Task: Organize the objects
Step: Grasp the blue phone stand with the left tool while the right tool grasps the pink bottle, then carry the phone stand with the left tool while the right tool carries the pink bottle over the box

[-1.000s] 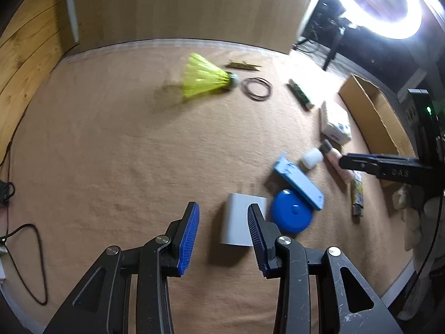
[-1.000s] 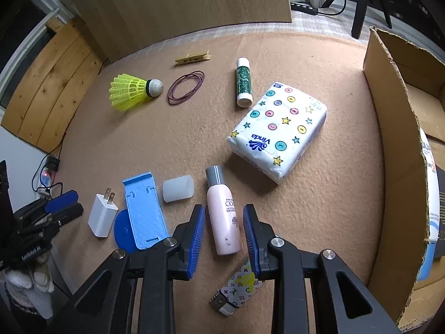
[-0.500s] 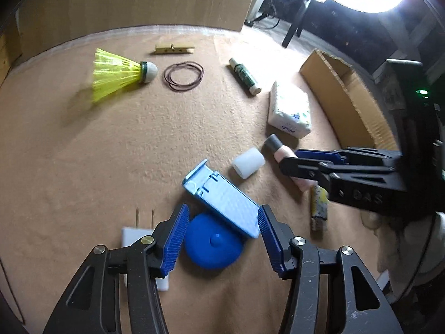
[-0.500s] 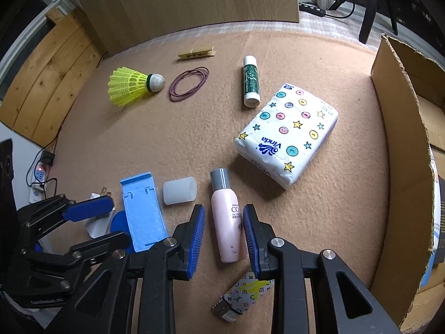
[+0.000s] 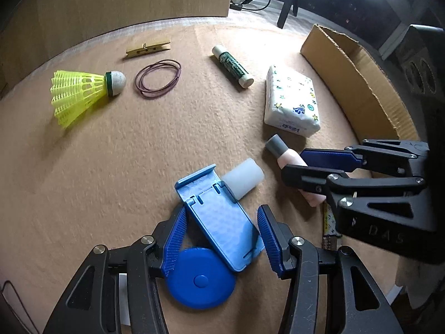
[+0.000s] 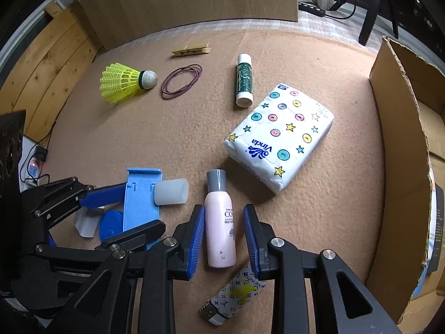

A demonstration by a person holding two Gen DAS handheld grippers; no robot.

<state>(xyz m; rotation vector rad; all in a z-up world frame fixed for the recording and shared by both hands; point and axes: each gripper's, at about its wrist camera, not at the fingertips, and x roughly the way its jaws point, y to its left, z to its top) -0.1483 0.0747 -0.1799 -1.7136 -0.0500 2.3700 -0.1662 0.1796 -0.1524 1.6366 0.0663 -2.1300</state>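
Note:
A light blue phone stand [image 5: 219, 217] lies tilted on a round blue disc [image 5: 200, 281] on the tan mat. My left gripper [image 5: 221, 236] points down over it, open, with the stand between its fingers and slight gaps at the pads. A pink bottle with a grey cap [image 6: 219, 222] lies flat between the fingers of my right gripper [image 6: 224, 213], which is open, with a gap at the right pad. In the left wrist view the right gripper [image 5: 292, 164] straddles that bottle [image 5: 289, 161]. A translucent white cap [image 5: 243, 178] touches the stand's far end.
A yellow shuttlecock [image 5: 80, 94], clothespin [image 5: 147, 50], rubber bands [image 5: 158, 79] and glue stick [image 5: 232, 66] lie at the back. A tissue pack [image 6: 278, 139] sits beside an open cardboard box [image 6: 397, 139] on the right. A white charger [image 6: 86, 222] and patterned lighter [image 6: 236, 295] lie near.
My left gripper has swung right, from over the white charger to over the blue stand and disc, and its jaws have widened. The right gripper has stayed around the pink bottle.

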